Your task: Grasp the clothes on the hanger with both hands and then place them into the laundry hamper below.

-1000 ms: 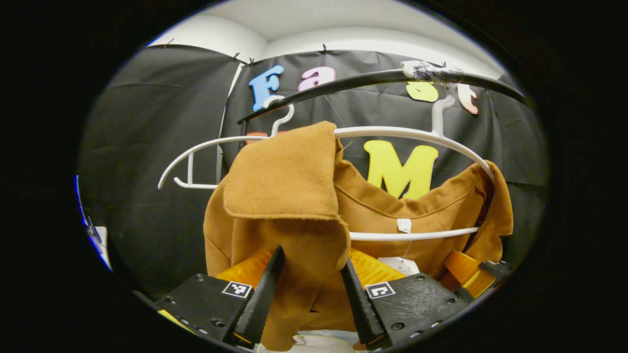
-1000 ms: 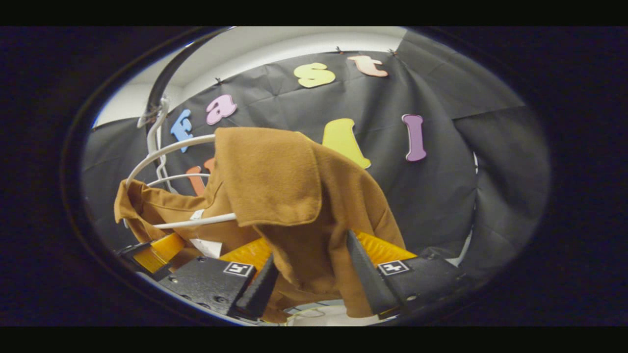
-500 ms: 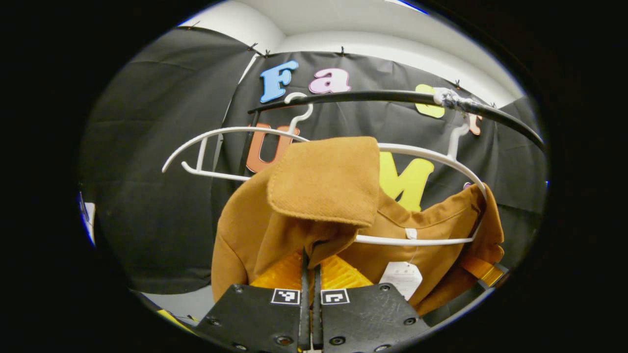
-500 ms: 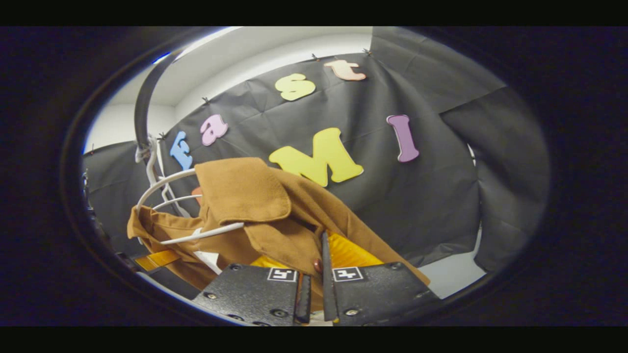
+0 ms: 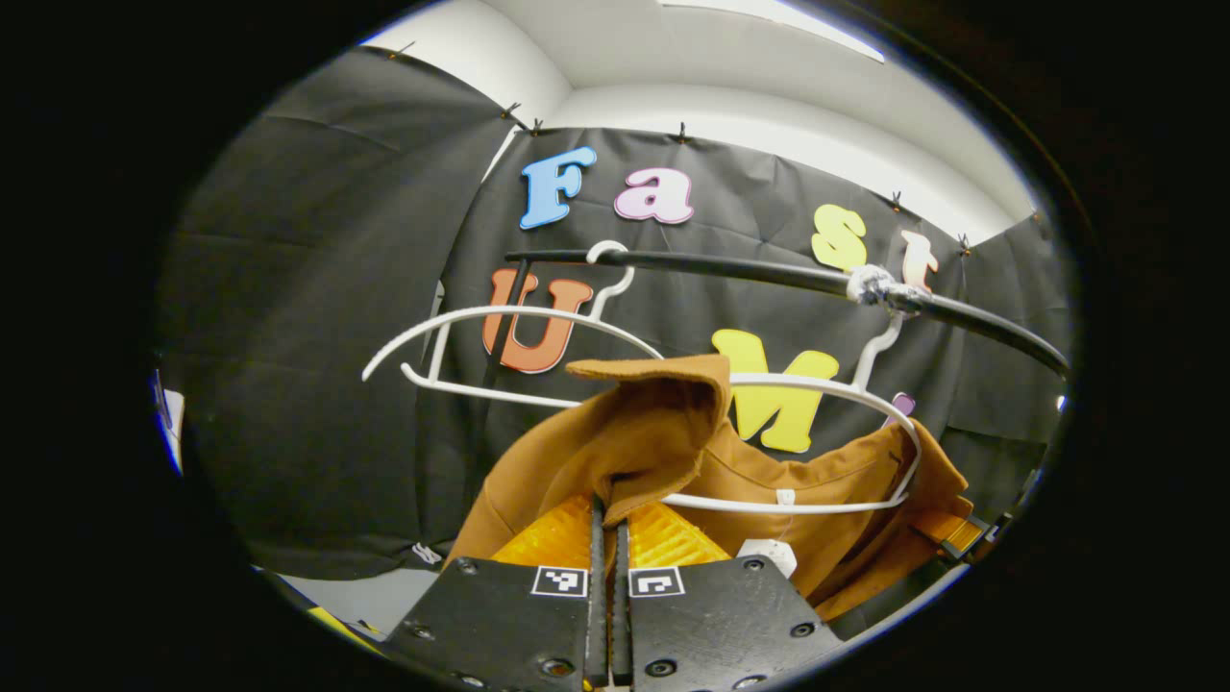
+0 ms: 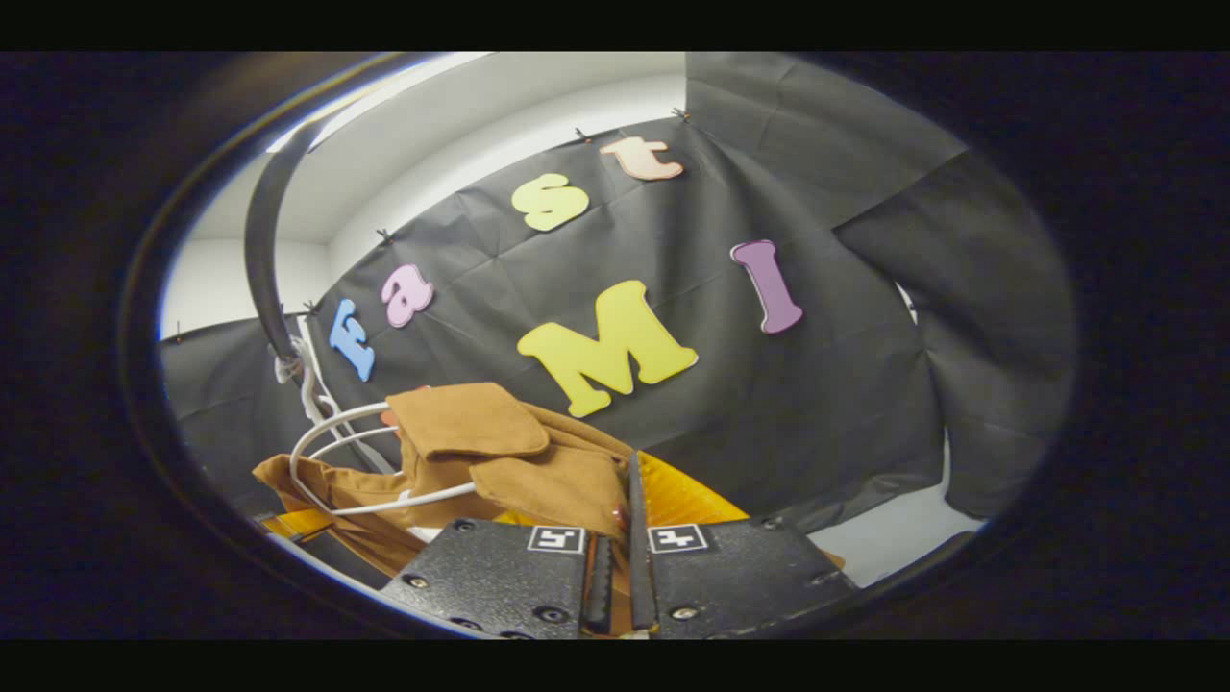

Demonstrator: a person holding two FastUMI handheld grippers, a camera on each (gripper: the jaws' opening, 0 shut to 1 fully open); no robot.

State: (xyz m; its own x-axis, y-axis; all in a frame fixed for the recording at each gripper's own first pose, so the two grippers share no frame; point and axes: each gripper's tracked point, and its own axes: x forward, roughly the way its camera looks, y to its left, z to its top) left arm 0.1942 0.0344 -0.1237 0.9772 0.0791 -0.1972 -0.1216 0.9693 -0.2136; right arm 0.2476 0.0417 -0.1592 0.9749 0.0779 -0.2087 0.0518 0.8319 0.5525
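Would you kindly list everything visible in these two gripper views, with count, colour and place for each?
Jacket: one, tan brown, draped on the nearer hanger, its front edges pinched by both grippers.
Hangers: two, white; the nearer hanger carries the jacket, the bare hanger hangs farther along the rail.
Rail: one, black, running across above the hangers, with a pale wrapping where the nearer hanger hooks on.
Tag: one, white, dangling inside the jacket's collar.
Booth wall: black cloth, behind everything.
Left gripper: one, shut on the jacket's left front.
Right gripper: one, shut on the jacket's other front.
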